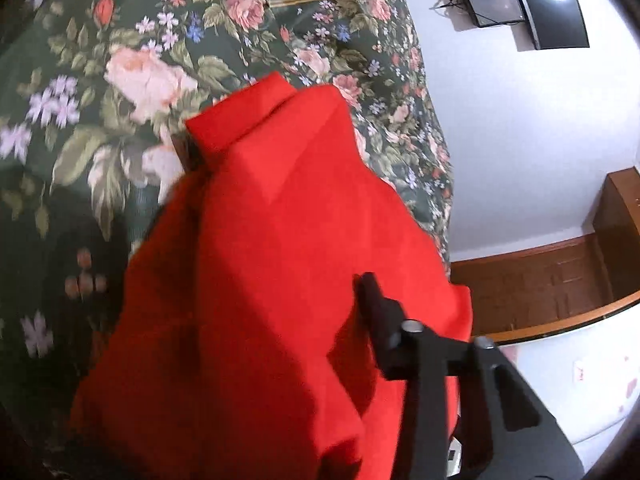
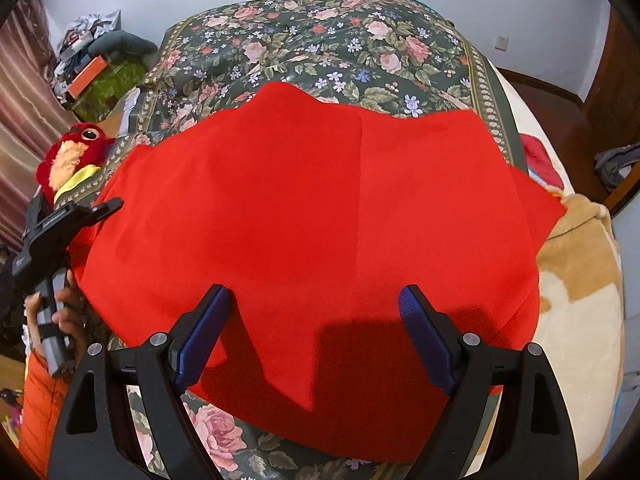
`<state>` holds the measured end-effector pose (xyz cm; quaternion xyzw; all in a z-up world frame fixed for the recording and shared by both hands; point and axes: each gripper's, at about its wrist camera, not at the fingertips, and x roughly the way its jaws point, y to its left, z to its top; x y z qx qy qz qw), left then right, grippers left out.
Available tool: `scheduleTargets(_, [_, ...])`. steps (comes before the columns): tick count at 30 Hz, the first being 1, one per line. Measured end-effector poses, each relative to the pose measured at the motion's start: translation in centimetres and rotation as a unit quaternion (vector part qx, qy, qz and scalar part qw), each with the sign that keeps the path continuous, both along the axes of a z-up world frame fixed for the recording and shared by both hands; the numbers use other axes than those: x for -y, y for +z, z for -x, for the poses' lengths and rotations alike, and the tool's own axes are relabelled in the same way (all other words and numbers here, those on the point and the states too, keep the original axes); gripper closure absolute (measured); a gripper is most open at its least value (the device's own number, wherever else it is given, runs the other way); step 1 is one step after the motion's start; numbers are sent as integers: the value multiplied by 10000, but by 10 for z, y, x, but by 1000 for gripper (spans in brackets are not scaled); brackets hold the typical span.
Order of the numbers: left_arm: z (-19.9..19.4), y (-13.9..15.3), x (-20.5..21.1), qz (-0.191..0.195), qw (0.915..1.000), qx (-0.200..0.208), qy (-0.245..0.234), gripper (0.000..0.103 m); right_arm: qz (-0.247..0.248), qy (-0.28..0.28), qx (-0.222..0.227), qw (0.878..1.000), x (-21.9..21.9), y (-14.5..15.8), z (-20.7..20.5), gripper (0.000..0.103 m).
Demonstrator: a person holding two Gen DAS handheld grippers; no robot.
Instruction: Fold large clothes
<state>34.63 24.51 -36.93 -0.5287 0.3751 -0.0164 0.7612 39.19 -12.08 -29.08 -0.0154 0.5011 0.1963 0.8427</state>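
A large red garment (image 2: 320, 216) lies spread on a dark floral bedspread (image 2: 320, 48). My right gripper (image 2: 312, 300) hovers open over its near edge, blue pads (image 2: 204, 336) wide apart, holding nothing. My left gripper (image 2: 108, 208) is at the garment's left edge, seen from the right wrist view. In the left wrist view the red cloth (image 1: 280, 260) drapes over the gripper and hides one finger; only the right finger (image 1: 376, 312) shows. The jaws seem shut on the cloth's edge.
A red plush toy (image 2: 68, 156) sits at the bed's left edge. A beige blanket (image 2: 580, 280) lies on the right. Clutter (image 2: 92, 56) is piled at back left. A wall screen (image 1: 520, 0) and wooden cabinet (image 1: 616, 232) show beyond the bed.
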Motion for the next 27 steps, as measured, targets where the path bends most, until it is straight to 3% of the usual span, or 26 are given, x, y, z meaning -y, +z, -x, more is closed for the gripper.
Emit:
scheduleTargets(3, [6,20,-1,-288,9991,323,51,89,124,77,133,9998,-11,8,-1,18])
scheduleTargets(6, [13,54,2,-866,9947,547,21,96,157,285,268,9991,-30,18,-1,18])
scheduleTargets(11, [23,101,10,-1544,9843,856,67,99,190,895,431,9949,-75,28,2,18])
scheduleTargets(18, [49,166,23,-2359,9603,1442,367,99,453,1813,423,9815,-132,4,15,18])
scheduleTargets(22, [50,179,33,-2511,9559,1492,308,99,410,2091,147,9769,-146,-12,18,9])
scheduleTargets(27, [43,182,54,-2466,9573,1504,110,99,136,1997,-28,9798,-128,-11,17,9])
